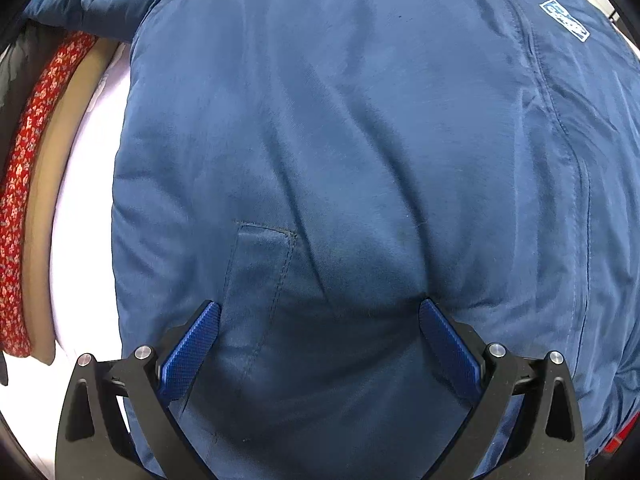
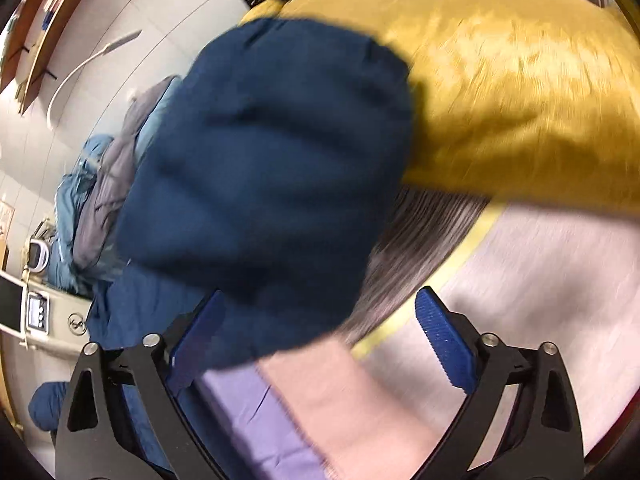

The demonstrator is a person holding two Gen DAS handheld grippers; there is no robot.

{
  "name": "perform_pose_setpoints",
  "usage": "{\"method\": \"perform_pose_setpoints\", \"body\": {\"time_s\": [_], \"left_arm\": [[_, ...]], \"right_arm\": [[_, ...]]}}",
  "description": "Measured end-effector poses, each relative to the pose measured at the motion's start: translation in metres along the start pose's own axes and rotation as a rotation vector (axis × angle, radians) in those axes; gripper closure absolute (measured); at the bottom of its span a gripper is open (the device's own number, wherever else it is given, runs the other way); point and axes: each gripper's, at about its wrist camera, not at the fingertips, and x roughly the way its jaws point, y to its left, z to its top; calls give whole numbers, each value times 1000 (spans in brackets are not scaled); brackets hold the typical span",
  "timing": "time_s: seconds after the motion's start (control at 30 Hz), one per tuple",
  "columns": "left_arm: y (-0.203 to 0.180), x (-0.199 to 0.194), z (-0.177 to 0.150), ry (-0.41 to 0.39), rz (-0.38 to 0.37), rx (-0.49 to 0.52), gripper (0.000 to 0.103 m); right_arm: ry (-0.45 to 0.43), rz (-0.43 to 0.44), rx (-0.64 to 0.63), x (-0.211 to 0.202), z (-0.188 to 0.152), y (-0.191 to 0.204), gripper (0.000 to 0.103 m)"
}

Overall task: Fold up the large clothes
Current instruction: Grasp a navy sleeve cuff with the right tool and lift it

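Both claws I see standing wide, gripping nothing. Under my left gripper [image 1: 320, 312] the blue jacket [image 1: 360, 140] lies spread; its pads press the cloth. Before my right gripper [image 2: 320, 308] a blurred jacket part [image 2: 264, 184] hangs.

Both views look steeply down, close — sharing the blue jacket [image 1: 340, 140].

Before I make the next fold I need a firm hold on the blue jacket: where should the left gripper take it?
Judging by how it lies, take the blue jacket at its left side edge, coming in from the white surface. That edge is free and rounded, while the open left gripper hovers over flat, padded cloth that offers nothing to pinch.
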Motion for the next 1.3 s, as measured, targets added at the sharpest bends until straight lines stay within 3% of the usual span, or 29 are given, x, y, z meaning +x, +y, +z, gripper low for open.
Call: {"method": "perform_pose_setpoints", "body": {"time_s": [0.23,0.33,0.4,0.5,0.53,0.57,0.7,0.87,1.0,1.13,1.3], "left_arm": [[-16,1,12,27,65,-9,5],[-25,2,20,37,92,-6,5],[-31,2,24,42,107,3,5],[-38,2,29,39,122,21,4],[-39,2,30,39,124,23,4],[-41,0,30,37,124,22,4],[-38,-6,18,25,108,12,4],[-22,-9,9,24,38,1,4],[-16,-7,9,21,-10,-1,5],[-15,-7,6,2,-13,4,4],[-9,-7,-6,-18,-19,2,5]], "right_arm": [[-51,41,-14,19,28,-11,14],[-41,117,2,26,33,-9,26],[-24,142,19,30,36,-11,38],[0,183,34,28,42,-4,69],[1,213,38,23,41,5,86],[-3,222,40,17,40,9,88],[-66,278,22,-21,45,34,92],[-214,211,21,-83,77,50,93],[-213,96,-2,-92,80,51,93],[-183,58,-33,-86,67,66,93],[-199,23,-243,-90,47,132,93]]}}
